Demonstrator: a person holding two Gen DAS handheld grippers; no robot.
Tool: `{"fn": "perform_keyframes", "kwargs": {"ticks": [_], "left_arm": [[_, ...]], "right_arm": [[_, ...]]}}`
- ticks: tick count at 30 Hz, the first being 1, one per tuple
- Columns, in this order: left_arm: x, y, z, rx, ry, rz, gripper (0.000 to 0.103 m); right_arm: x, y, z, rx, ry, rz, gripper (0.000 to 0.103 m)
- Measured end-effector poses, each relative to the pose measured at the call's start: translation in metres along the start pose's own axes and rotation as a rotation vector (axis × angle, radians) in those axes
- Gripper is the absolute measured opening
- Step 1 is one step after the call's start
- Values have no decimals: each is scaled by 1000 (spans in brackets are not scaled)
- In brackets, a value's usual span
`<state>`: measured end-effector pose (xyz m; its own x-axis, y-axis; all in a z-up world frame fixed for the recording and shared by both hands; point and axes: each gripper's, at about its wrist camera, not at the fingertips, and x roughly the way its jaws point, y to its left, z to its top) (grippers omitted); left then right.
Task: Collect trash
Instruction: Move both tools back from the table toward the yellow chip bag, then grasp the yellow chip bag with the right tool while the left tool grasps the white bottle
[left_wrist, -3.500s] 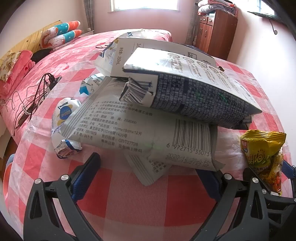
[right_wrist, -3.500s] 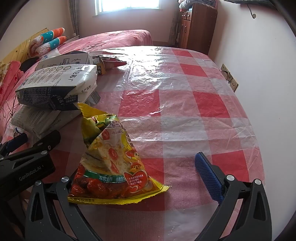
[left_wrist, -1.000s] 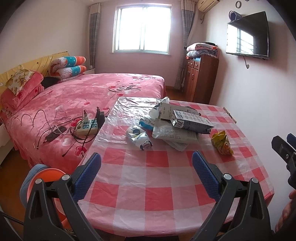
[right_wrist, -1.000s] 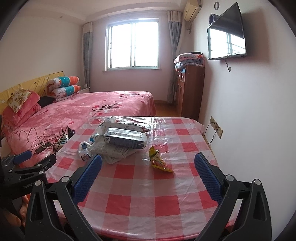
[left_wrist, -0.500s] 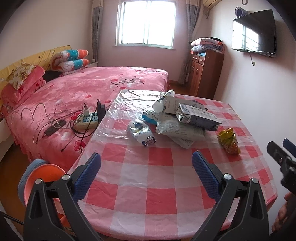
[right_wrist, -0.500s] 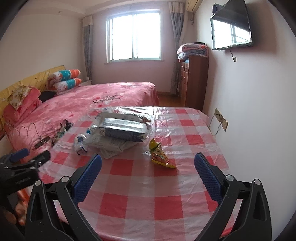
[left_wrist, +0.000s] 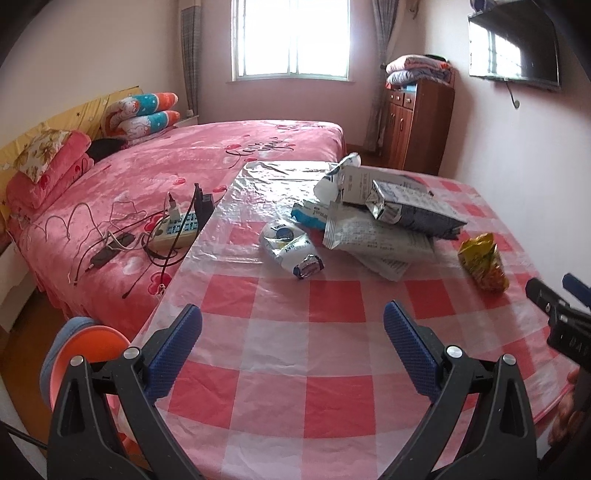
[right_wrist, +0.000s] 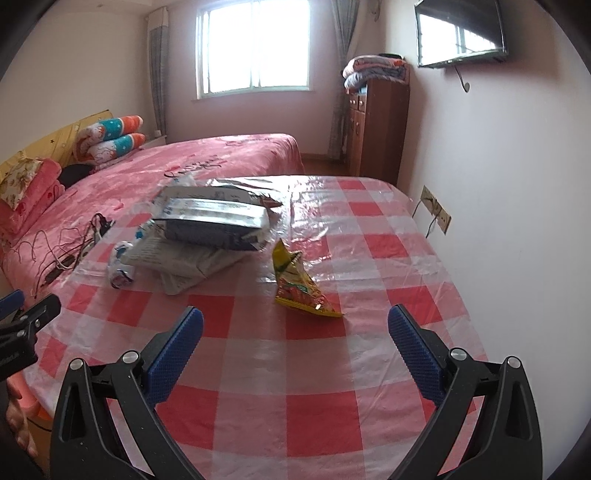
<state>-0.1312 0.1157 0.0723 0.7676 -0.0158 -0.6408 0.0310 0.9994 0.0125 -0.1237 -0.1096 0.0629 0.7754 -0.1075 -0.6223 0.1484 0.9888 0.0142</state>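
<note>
A glossy red-and-white checked table (right_wrist: 332, 369) carries a heap of crinkled paper bags (left_wrist: 384, 229); just right of the heap lies a yellow foil snack packet (right_wrist: 301, 288). Left gripper (left_wrist: 291, 332) and right gripper (right_wrist: 295, 332) hover level, jaws spread, empty.

A bed (left_wrist: 229, 155) with a pink cover stands under the bright window (left_wrist: 290, 38). At the head of the bed lie striped bolsters (left_wrist: 142, 112) and a pink pillow (left_wrist: 48, 168). A power strip (left_wrist: 175, 230) with tangled cables rests on the bed's near edge. Past the foot of the bed a wooden cabinet (left_wrist: 419, 125) bears folded blankets (left_wrist: 419, 70), and a television (right_wrist: 460, 31) hangs on the wall beyond it.
</note>
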Motion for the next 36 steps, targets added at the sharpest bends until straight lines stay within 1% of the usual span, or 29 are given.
{"fn": "perform_keyframes", "kwargs": {"ticks": [7, 10, 13, 19, 22, 27, 29, 32, 34, 36], "left_arm": [[14, -7, 0, 37, 9, 13, 99], [22, -6, 1, 19, 28, -13, 99], [31, -4, 4, -4, 56, -27, 99], [51, 11, 14, -95, 110, -75, 99], [65, 21, 19, -156, 142, -103, 99], [93, 32, 28, -236, 192, -130, 99], [103, 37, 32, -270, 206, -140, 99], [119, 45, 40, -326, 221, -151, 99], [127, 48, 44, -351, 225, -158, 99], [137, 51, 49, -365, 231, -148, 99]], "right_arm": [[22, -9, -2, 22, 47, -1, 99], [33, -15, -3, 39, 80, 16, 99], [46, -29, -2, 91, 129, 48, 99], [63, -57, 5, 164, 169, 85, 99], [71, -65, 11, 198, 183, 143, 99], [84, -67, 19, 201, 201, 182, 97], [88, -68, 20, 207, 207, 212, 97], [92, -64, 22, 190, 205, 241, 88], [95, -62, 22, 177, 207, 260, 87], [98, -58, 22, 169, 211, 277, 87]]}}
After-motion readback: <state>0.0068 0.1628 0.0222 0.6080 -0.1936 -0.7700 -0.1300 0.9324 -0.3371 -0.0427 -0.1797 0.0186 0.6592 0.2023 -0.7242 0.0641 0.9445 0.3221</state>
